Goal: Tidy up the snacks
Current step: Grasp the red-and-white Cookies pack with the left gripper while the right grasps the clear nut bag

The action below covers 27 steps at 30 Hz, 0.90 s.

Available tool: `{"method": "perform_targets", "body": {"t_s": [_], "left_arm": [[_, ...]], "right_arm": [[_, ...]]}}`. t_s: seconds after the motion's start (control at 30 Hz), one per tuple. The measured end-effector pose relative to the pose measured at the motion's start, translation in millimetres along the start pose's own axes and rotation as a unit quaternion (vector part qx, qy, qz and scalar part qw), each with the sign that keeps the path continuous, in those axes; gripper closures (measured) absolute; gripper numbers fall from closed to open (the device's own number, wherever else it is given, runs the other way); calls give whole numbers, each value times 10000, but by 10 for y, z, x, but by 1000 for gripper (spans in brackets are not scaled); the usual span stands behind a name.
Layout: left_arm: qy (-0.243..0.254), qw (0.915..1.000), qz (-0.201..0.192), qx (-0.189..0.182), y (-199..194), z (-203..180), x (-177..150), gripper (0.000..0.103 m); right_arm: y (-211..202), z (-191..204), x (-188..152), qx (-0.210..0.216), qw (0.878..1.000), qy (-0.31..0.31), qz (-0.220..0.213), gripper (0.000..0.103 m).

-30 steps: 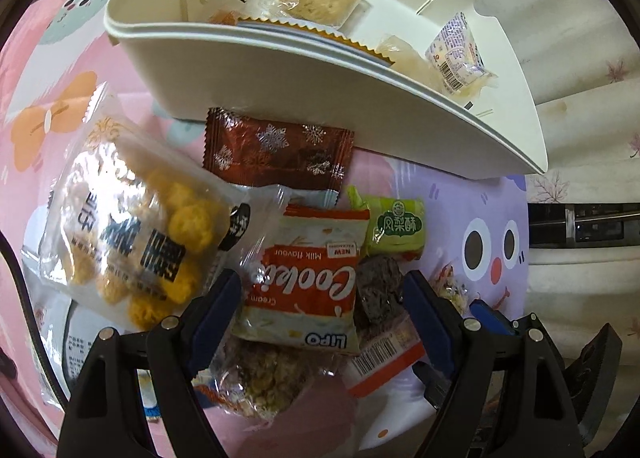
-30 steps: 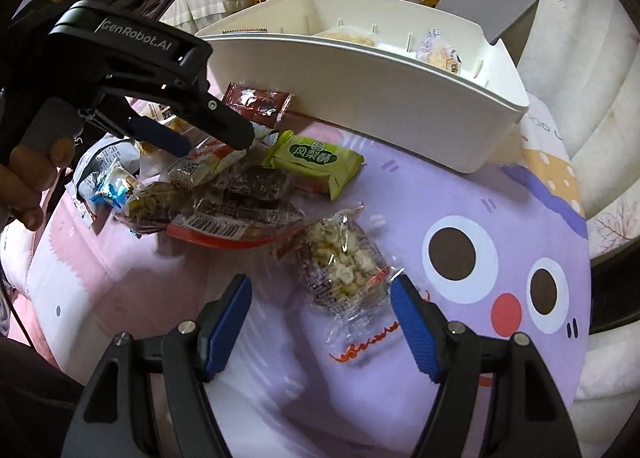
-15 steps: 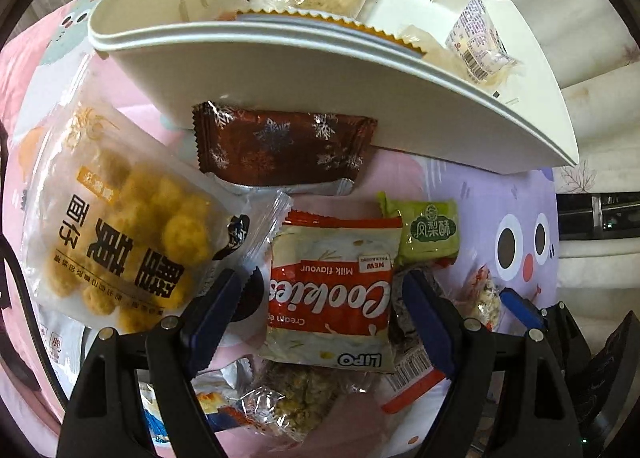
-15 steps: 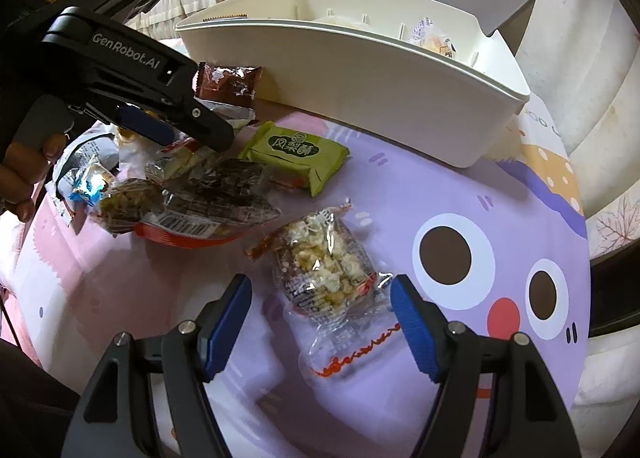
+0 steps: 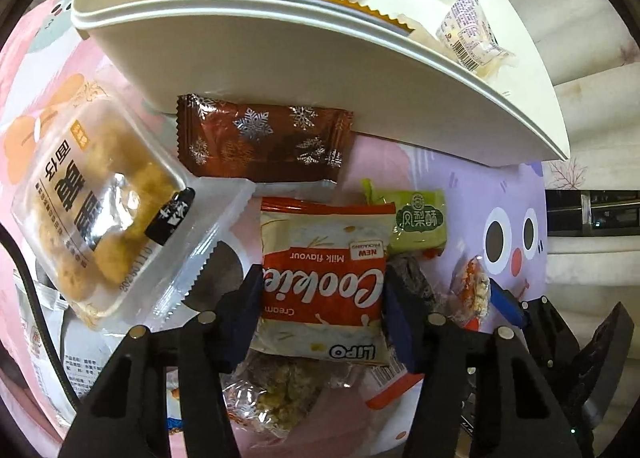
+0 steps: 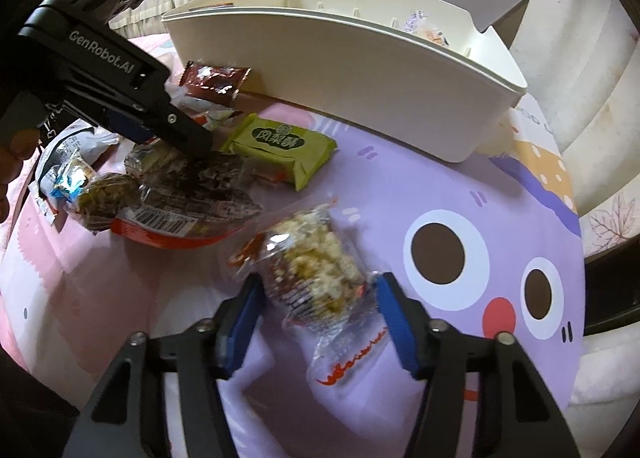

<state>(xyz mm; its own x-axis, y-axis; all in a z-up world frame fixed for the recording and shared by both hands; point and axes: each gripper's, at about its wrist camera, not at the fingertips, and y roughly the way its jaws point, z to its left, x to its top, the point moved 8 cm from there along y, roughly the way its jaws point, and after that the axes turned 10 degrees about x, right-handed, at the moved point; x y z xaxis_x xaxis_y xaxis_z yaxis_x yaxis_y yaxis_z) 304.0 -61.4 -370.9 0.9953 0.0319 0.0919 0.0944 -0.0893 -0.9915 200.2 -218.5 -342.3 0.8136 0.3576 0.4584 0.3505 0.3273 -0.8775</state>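
My two jaw pairs have just been closing, left hand-held gripper (image 5: 322,310) clamping the cookie pack (image 5: 320,286), right hand-held gripper (image 6: 318,304) the popcorn bag (image 6: 316,270); few snacks fill the bin (image 6: 360,69) at twelve o'clock, most remain.

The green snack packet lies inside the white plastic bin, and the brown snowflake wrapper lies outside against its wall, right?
Not quite: the green snack packet lies outside the white plastic bin, on the cartoon-print cloth, as the right wrist view shows. The brown snowflake wrapper part is right.
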Motion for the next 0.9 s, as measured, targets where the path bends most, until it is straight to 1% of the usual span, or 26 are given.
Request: {"method": "perform_targets", "body": {"t_s": [0.03, 0.13, 0.3, 0.37, 0.67, 0.9], "left_arm": [[11, 10000, -12, -41, 0, -17, -1, 54], [-35, 9999, -15, -110, 13, -71, -12, 58], [0, 10000, -38, -42, -6, -55, -49, 58], [9, 10000, -50, -6, -21, -56, -73, 58], [53, 9998, -171, 22, -250, -48, -184, 58], [38, 9997, -256, 31, -555, -30, -306, 58]], "right_arm": [[1, -6, 4, -10, 10000, -6, 3, 52], [-16, -9, -1, -48, 10000, -54, 43, 53], [-60, 1, -13, -81, 9999, -27, 60, 56], [-104, 34, -16, -83, 10000, -4, 36, 61], [-189, 123, -63, -28, 9998, 131, 124, 62], [-335, 270, -118, 192, 9995, 189, 172, 62]]}}
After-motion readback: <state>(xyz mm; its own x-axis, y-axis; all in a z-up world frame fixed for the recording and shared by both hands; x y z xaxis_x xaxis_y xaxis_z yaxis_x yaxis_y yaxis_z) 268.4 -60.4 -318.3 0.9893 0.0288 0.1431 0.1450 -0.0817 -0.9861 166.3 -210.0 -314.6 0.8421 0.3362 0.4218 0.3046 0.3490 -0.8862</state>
